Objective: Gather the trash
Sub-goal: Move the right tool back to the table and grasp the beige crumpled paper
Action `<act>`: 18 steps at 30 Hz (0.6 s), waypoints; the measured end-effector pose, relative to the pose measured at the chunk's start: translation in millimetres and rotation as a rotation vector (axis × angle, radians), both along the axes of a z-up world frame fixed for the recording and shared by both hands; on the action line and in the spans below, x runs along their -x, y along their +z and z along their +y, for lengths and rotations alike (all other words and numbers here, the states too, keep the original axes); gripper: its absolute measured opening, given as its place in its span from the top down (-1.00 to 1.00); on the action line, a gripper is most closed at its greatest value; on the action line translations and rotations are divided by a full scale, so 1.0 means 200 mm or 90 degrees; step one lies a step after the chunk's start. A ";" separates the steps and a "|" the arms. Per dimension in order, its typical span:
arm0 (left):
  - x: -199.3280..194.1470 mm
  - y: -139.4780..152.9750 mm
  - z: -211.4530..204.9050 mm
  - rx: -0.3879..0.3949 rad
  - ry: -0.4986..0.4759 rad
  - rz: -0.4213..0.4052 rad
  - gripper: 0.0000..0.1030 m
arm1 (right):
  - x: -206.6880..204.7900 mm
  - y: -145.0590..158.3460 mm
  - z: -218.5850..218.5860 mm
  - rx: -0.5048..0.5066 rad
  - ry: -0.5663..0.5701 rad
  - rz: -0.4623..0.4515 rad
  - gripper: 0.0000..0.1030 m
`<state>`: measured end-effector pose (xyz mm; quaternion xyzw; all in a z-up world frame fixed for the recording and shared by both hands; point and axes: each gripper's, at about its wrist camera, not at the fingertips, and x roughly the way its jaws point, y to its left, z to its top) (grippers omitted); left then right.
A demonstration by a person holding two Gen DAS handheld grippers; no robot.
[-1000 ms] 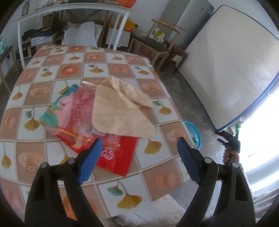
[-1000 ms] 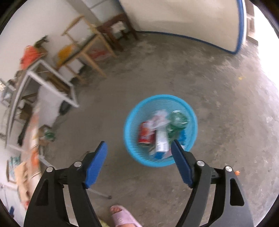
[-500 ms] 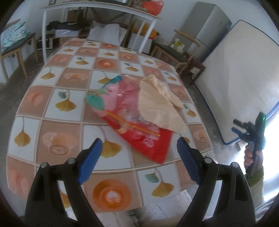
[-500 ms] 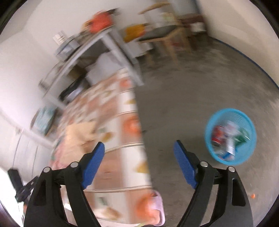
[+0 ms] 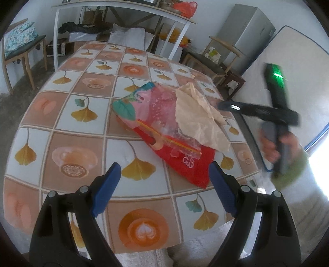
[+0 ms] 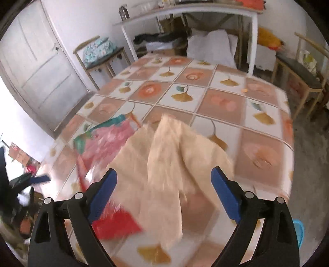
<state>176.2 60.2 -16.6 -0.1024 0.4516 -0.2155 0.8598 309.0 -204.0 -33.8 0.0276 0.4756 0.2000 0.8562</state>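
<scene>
A red and pink plastic bag (image 5: 164, 131) lies flat on the tiled tablecloth (image 5: 82, 115). A crumpled beige paper (image 5: 197, 121) rests on its right half. My left gripper (image 5: 164, 164) is open over the table's near edge, just short of the bag's red corner, with nothing between its fingers. In the blurred right wrist view, my right gripper (image 6: 164, 170) hangs above the beige paper (image 6: 164, 160) and the bag (image 6: 107, 143). Its jaws are opening and the pads touch nothing. A hand (image 5: 273, 143) holds it at the table's right side.
The blue trash basket (image 6: 299, 230) stands on the floor by the table's right corner. A white frame table (image 5: 123, 12) with bags under it stands behind. Wooden chairs (image 5: 218, 61), a fridge (image 5: 246, 30) and a leaning mattress (image 5: 292, 67) line the right side. A door (image 6: 35, 67) is at the left.
My right gripper swung from above the blue basket on the floor up over the table and the beige paper, jaws widening. My left gripper drew nearer and lower toward the bag.
</scene>
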 end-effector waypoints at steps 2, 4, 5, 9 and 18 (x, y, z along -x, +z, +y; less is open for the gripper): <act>-0.01 -0.01 -0.01 0.008 -0.007 -0.001 -0.61 | -0.10 -0.07 0.03 0.020 -0.006 0.017 -0.75; -0.02 -0.02 -0.02 0.011 -0.017 0.002 -0.61 | -0.17 -0.15 0.03 0.032 -0.003 0.049 -0.75; -0.02 -0.02 -0.02 0.013 -0.020 0.003 -0.61 | -0.19 -0.18 0.04 0.034 -0.001 0.062 -0.75; -0.02 -0.04 -0.03 0.021 -0.031 0.008 -0.61 | -0.20 -0.26 -0.02 0.026 -0.028 0.085 -0.61; -0.06 -0.08 0.01 0.029 -0.032 0.018 -0.61 | -0.21 -0.25 -0.17 -0.014 -0.124 0.093 0.40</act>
